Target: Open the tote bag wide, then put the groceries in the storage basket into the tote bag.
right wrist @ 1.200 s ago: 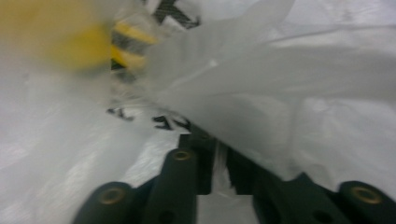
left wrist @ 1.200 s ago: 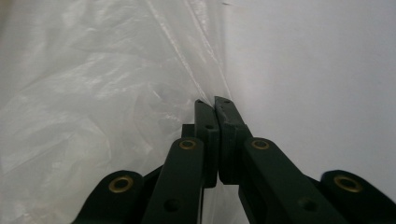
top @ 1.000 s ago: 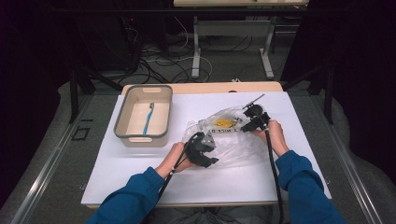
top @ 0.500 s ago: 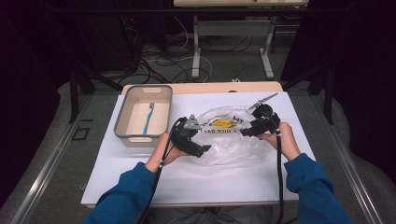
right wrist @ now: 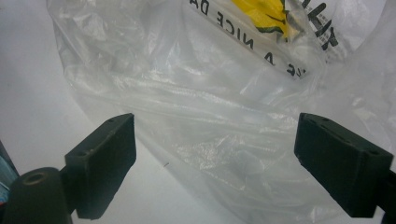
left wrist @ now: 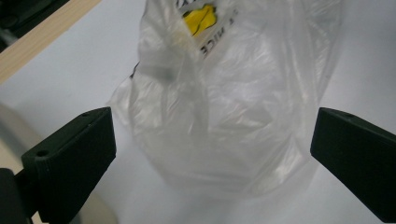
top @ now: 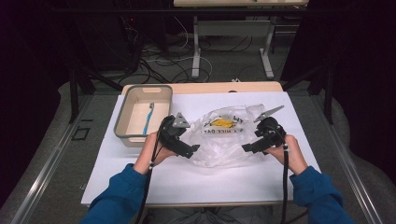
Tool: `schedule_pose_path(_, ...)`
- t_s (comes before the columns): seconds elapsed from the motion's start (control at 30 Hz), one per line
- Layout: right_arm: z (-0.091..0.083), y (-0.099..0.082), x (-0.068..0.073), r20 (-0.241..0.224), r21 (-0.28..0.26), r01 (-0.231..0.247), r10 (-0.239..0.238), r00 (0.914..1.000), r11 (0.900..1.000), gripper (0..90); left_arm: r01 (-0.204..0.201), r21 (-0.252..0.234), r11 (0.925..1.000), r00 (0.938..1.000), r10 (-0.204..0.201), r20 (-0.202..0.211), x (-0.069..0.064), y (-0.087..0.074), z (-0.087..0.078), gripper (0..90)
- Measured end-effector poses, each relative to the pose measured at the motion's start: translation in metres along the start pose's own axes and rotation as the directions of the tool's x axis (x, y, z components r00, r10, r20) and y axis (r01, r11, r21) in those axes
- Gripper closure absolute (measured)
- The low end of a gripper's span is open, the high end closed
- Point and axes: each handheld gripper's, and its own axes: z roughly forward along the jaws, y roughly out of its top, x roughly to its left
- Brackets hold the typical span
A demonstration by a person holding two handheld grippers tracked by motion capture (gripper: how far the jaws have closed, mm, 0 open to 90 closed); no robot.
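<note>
Plastic bag (top: 224, 135) lies released; both claws, left (top: 187, 150) and right (top: 250, 147), just opened wide and drew apart.

Left hand-held gripper (top: 192, 150) jaws just opened wide, right hand-held gripper (top: 246, 148) likewise

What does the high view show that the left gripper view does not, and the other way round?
High view alone: the tray with a blue toothbrush, and both hands with the left gripper and right gripper at the bag's sides. Left gripper view alone: its own jaws close up, wide apart, having just been opening, with nothing gripped. Shared: the clear plastic bag with its yellow print, on the white table.
</note>
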Motion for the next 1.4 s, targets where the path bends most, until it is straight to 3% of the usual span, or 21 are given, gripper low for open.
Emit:
schedule_pose_path(0.17,-0.002,-0.015,0.003,0.007,-0.003,-0.01,0.01,0.9999,0.9999,8.0,0.037,0.03,0.9988,0.9974,-0.036,-0.062,0.012,-0.015,-0.008,0.3)
schedule_pose_path(0.3,-0.004,-0.024,0.004,0.009,-0.031,-0.011,0.011,0.9999,0.9995,7.5,0.076,0.051,0.9958,0.9938,-0.071,-0.085,0.023,-0.023,-0.016,0.3)
schedule_pose_path(0.33,-0.004,-0.027,0.004,0.005,-0.029,-0.008,0.008,1.0,0.9995,7.3,0.081,0.036,0.996,0.9906,-0.077,-0.113,0.024,-0.026,-0.016,0.3)
schedule_pose_path(0.37,-0.004,-0.03,0.004,0.006,-0.034,-0.017,0.017,0.9998,0.9993,7.1,0.089,0.051,0.9948,0.9885,-0.081,-0.127,0.027,-0.027,-0.017,0.3)
schedule_pose_path(0.53,-0.004,-0.038,0.003,0.012,-0.052,-0.018,0.018,0.9998,0.9985,3.7,0.123,0.076,0.9895,0.9794,-0.108,-0.17,0.037,-0.034,-0.015,0.2)
schedule_pose_path(0.57,-0.005,-0.039,0.002,0.013,-0.049,-0.013,0.014,0.9998,0.9987,2.4,0.125,0.1,0.9871,0.9805,-0.107,-0.165,0.039,-0.035,-0.016,0.2)
schedule_pose_path(0.63,-0.005,-0.041,0.003,0.016,-0.053,-0.009,0.01,0.9998,0.9986,1.3,0.137,0.088,0.9867,0.9769,-0.12,-0.177,0.041,-0.037,-0.015,0.2)
schedule_pose_path(0.7,-0.005,-0.042,0.005,0.008,-0.051,-0.01,0.011,0.9999,0.9986,0.7,0.136,0.109,0.9847,0.9778,-0.115,-0.175,0.044,-0.039,-0.015,0.2)
schedule_pose_path(0.97,-0.005,-0.046,0.007,-0.005,-0.066,0.001,-0.001,1.0,0.9978,0.0,0.172,0.11,0.9789,0.9698,-0.149,-0.193,0.05,-0.045,-0.012,0.2)
schedule_pose_path(1.4,-0.007,-0.055,0.008,0.028,-0.108,0.029,-0.026,0.9993,0.9938,0.0,0.209,0.1,0.9727,0.9559,-0.182,-0.23,0.066,-0.051,-0.017,0.2)
